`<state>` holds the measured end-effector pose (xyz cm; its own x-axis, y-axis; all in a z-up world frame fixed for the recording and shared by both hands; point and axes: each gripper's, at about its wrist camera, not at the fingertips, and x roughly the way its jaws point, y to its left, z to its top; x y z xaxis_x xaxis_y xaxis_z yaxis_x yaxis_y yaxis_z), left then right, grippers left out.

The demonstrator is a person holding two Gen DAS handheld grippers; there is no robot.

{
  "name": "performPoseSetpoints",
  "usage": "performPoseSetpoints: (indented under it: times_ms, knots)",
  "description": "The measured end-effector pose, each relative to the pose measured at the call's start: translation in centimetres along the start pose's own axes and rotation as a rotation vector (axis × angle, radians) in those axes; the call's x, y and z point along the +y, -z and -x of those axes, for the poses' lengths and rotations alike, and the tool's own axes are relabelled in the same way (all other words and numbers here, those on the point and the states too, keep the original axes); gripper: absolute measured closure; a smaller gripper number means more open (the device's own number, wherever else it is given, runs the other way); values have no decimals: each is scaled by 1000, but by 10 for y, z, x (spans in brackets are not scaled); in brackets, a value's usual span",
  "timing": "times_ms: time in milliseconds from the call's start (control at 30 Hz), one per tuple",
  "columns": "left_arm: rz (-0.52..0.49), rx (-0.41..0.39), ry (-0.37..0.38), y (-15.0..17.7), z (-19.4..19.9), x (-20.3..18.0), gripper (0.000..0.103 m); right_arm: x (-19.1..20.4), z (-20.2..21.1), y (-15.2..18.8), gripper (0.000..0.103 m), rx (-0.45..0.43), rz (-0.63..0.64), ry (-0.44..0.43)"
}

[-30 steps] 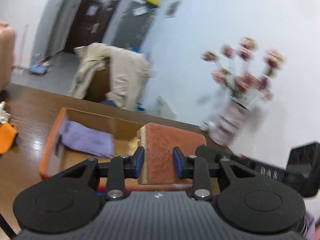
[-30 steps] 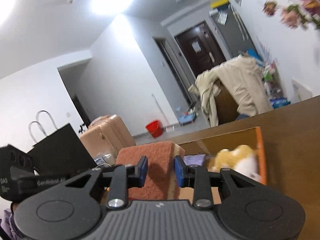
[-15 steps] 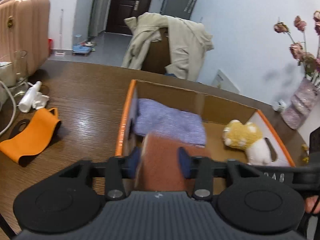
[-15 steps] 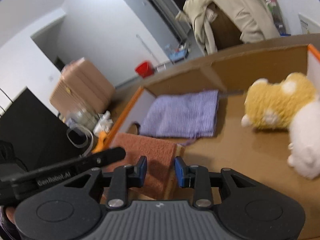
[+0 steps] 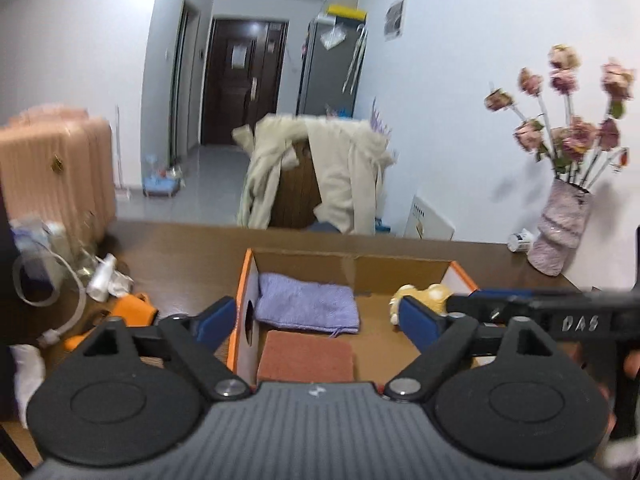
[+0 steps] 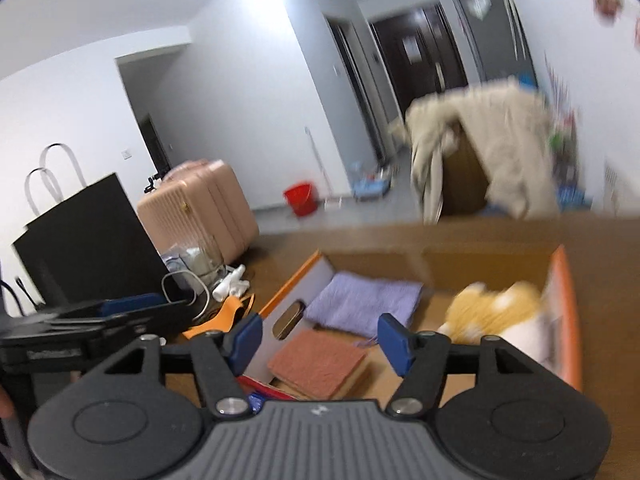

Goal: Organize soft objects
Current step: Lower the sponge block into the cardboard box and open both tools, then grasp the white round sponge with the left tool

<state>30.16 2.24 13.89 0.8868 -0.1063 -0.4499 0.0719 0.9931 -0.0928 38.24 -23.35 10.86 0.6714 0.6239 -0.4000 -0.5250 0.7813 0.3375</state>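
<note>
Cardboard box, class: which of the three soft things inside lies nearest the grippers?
The rust-brown sponge pad, flat at the box's near end; the purple towel and plush toy lie farther back.

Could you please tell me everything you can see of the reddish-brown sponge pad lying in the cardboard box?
The sponge pad is a flat rectangle with a rough, fibrous rust-red top over a thinner tan layer at its edge. It lies flat on the floor of the cardboard box, near the front corner by the wall with the handle cutout, just in front of the folded purple towel. Nothing grips it: both grippers' jaws, which have just been opening, stand clear of it.
</note>
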Motion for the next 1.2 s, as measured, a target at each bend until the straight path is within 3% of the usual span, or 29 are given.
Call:
performPoseSetpoints:
  times_ms: [100, 267, 433, 533, 733, 933, 1200]
  knots:
    - [-60, -52, -48, 8, 43, -19, 3, -1, 48, 4, 28, -52, 70, 45]
    - [-128, -148, -69, 43, 105, -42, 0, -5, 115, 30, 21, -81, 140, 118]
    - [-141, -154, -52, 102, 141, -55, 0, -4, 163, 80, 13, -134, 195, 194]
    - [-150, -135, -56, 141, 149, -57, 0, 2, 179, 115, 12, -122, 199, 199]
    - [-57, 38, -80, 190, 132, -44, 0, 14, 187, 169, 12, -58, 150, 158]
    - [-52, 80, -104, 201, 119, -33, 0, 16, 181, 180, 12, -28, 140, 199]
    - [-76, 128, -56, 207, 104, -35, 3, 20, 155, 173, 12, 12, 144, 159]
